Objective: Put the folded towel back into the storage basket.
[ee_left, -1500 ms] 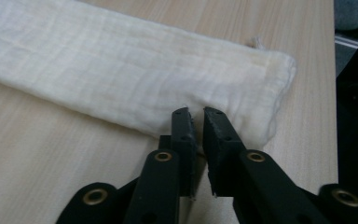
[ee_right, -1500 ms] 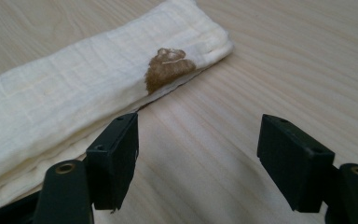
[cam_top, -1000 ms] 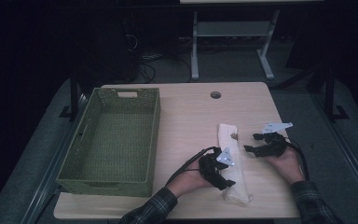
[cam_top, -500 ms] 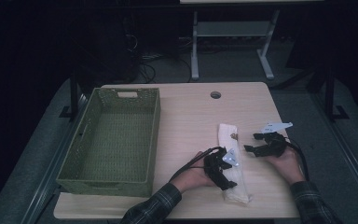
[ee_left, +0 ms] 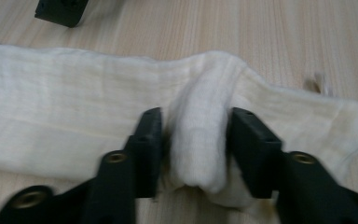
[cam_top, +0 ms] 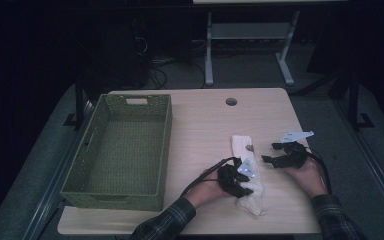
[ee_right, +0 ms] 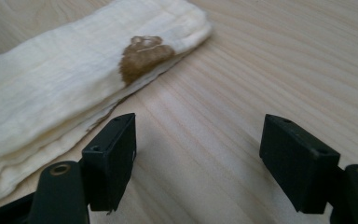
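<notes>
Partly hidden – cloth [ee_left: 74, 121] fold inside left hand-held gripper [ee_left: 196, 140].

1. Tabletop [cam_top: 200, 130]: light wood grain, with a round cable hole [cam_top: 231, 101] near its far edge.
2. Green woven basket [cam_top: 162, 150]: stands on the left half of the tabletop, a handle slot cut in its far wall.
3. Grey metal frame [cam_top: 245, 35]: stands on the dark floor beyond the tabletop.
4. Loose cables [cam_top: 152, 70]: lie on the floor behind the basket.
</notes>
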Motion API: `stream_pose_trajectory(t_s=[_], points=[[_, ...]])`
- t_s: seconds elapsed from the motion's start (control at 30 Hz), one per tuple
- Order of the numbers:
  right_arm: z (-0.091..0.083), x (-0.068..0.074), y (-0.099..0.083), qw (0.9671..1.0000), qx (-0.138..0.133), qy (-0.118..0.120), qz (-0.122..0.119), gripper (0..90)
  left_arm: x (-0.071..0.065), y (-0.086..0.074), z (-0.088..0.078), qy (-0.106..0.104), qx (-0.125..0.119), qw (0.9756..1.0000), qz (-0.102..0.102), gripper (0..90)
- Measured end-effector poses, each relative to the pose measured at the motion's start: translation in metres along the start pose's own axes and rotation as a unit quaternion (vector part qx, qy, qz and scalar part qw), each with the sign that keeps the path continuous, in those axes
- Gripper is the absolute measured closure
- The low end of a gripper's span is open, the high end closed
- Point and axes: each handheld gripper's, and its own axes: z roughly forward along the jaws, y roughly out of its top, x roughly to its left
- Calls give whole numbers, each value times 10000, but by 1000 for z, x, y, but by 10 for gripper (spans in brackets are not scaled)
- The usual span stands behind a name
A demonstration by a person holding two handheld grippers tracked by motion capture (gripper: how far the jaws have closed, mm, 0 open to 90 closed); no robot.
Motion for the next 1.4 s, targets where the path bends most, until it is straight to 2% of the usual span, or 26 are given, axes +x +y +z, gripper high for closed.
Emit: stream_pose_trajectory(t_s=[0.1, 0.2, 0.53, 0.57, 0.73, 0.8, 0.83, 0.9, 1.0, 1.1, 1.2, 1.27, 1.3, 1.4], points=[[0, 0, 0, 10000, 1, 1, 1, 266, -1, 0, 0, 20, -48, 10000, -76, 741], [0, 0, 0, 10000, 1, 11, -2, 261, -2, 1, 0, 33, -60, 9999, -127, 784], [-2, 1, 1, 9998, 49, 135, -121, 267, -7, -8, -23, -121, -271, 9978, -598, 789], [-3, 2, 2, 9998, 58, 167, -76, 273, -9, -9, -26, -121, -286, 9975, -640, 788], [-15, 5, 17, 9985, -68, 411, -353, 309, -15, -17, -39, -144, -362, 9963, -768, 786], [-16, 6, 27, 9966, -202, 593, -527, 323, -18, -20, -44, -136, -395, 9957, -830, 785], [-15, 7, 33, 9959, -240, 703, -519, 329, -19, -22, -45, -134, -396, 9956, -841, 785], [-11, 8, 42, 9930, -300, 942, -653, 351, -22, -26, -49, -108, -398, 9953, -872, 784], [6, 15, 60, 9881, -158, 1253, -881, 352, -24, -30, -55, -71, -447, 9946, -932, 783], [27, 21, 72, 9843, 133, 1418, -1043, 351, -24, -32, -56, -57, -470, 9943, -950, 782], [44, 25, 78, 9811, 337, 1564, -1086, 351, -24, -32, -55, -72, -489, 9938, -994, 782], [53, 25, 80, 9799, 379, 1554, -1190, 355, -24, -32, -55, -65, -499, 9939, -978, 782], [55, 26, 80, 9801, 355, 1625, -1087, 360, -24, -32, -55, -67, -507, 9938, -983, 782], [62, 26, 78, 9779, 433, 1709, -1123, 367, -24, -33, -55, -82, -524, 9935, -1008, 782]])
